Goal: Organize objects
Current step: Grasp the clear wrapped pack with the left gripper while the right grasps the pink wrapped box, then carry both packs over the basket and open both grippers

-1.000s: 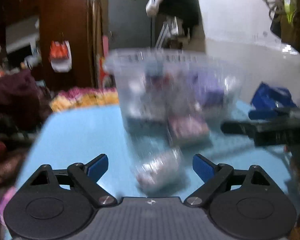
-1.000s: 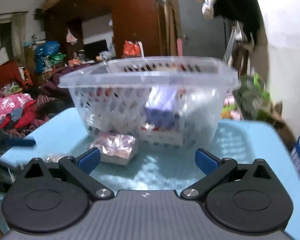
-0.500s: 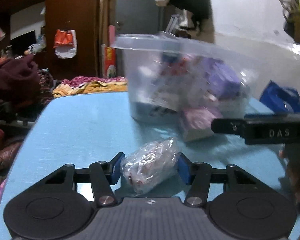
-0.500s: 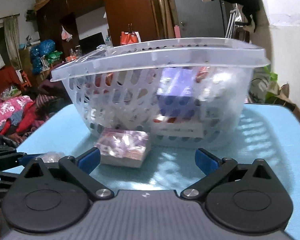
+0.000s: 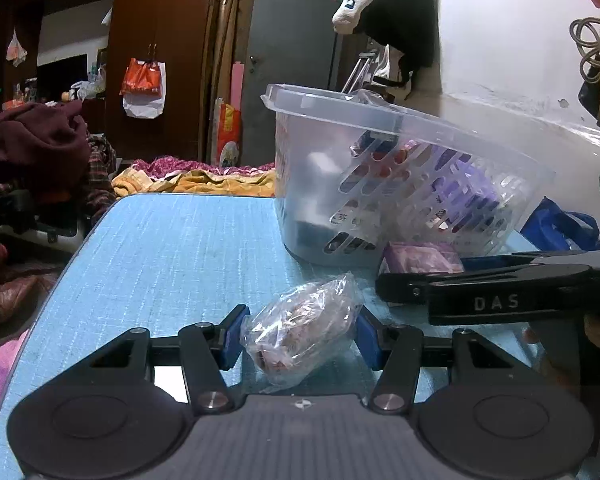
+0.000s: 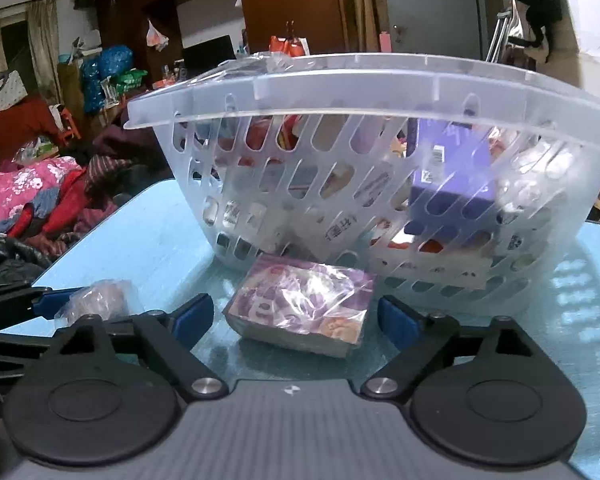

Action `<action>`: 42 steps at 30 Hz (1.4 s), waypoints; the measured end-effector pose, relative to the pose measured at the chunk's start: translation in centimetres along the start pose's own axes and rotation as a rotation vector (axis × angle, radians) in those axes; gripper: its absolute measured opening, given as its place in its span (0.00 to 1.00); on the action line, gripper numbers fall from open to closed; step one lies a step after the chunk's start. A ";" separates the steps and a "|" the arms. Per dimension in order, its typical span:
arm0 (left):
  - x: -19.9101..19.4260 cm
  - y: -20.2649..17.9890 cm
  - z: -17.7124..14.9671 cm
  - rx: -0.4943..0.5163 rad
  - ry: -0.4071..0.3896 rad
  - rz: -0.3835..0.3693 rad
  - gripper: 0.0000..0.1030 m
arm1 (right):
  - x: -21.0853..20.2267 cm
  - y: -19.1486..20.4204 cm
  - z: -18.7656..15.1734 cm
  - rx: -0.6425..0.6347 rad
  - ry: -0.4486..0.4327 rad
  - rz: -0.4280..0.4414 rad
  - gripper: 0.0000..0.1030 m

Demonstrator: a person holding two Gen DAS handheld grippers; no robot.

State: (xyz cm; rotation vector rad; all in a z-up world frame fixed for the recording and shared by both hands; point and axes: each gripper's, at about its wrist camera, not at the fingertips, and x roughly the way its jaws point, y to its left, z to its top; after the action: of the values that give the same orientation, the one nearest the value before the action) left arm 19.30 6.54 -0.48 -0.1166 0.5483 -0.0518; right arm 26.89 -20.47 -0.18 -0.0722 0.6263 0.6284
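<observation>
Jaws on the left gripper (image 5: 298, 338) have closed in from wide apart a second ago and now press both blue pads against the clear-wrapped snack packet (image 5: 304, 332), which sits low in the centre of the left wrist frame, seemingly on the blue tabletop (image 5: 172, 248). That grip looks settled, so I judge the pickup done and the lift toward the basket (image 5: 400, 184), upper right of that frame, as the next step.

On the right gripper (image 6: 296, 316) the jaws stay spread wide and hold nothing. They have moved nearer, and now straddle the purple wrapped box (image 6: 300, 306), which lies flat on the tabletop against the foot of the basket, in the middle of the right wrist frame. Neither pad touches it yet.

Both loose items look lined up to join the boxes already inside the basket; the thin wrap on the packet may slip under a light squeeze.
</observation>
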 end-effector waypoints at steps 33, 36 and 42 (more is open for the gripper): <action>-1.6 -6.0 15.1 -0.021 -0.240 -0.170 0.58 | -8.5 -4.9 10.3 -0.115 -0.463 -0.108 0.75; 1.3 -7.0 16.3 -0.014 -0.182 -0.140 0.71 | -6.2 -5.5 11.4 -0.122 -0.418 -0.121 0.95; 1.6 -5.9 14.0 -0.035 -0.215 -0.098 0.91 | -6.8 -5.2 9.5 -0.174 -0.424 -0.142 1.00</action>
State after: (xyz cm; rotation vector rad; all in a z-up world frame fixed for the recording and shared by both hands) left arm 27.90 1.87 11.32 -0.1812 0.3290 -0.1236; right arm 30.60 -25.95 10.76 -0.1405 0.1545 0.5377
